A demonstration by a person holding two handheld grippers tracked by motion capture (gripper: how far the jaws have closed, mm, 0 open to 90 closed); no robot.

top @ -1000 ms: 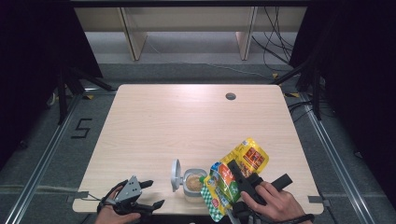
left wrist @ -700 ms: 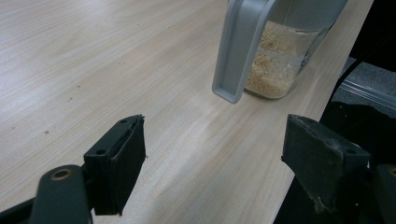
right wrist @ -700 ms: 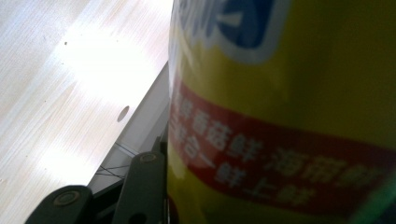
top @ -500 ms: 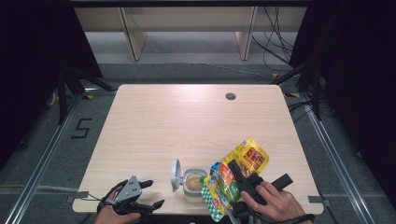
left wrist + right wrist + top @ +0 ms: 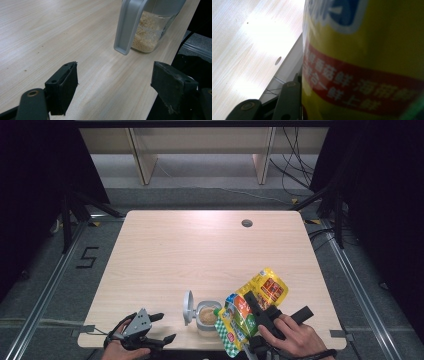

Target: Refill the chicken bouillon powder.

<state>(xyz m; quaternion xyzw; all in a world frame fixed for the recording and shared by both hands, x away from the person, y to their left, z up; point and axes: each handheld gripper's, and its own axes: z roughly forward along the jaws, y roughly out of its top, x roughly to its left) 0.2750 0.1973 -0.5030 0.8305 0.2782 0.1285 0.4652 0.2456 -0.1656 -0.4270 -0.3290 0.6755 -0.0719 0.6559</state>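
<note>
A small clear jar of beige granules stands near the table's front edge, its grey flip lid swung open to the left. My right gripper is shut on a yellow, green and red snack pouch, held tilted with its lower end just right of the jar's mouth. In the right gripper view the pouch presses against one black jaw; the other jaw is hidden behind it. My left gripper rests at the front left, open and empty. Beyond its jaws are the jar and hanging lid.
The light wooden table has a cable hole near its far right. Its front edge runs right by the jar and both hands. Behind the table stand wooden shelf legs and loose cables; metal rails run along the floor on both sides.
</note>
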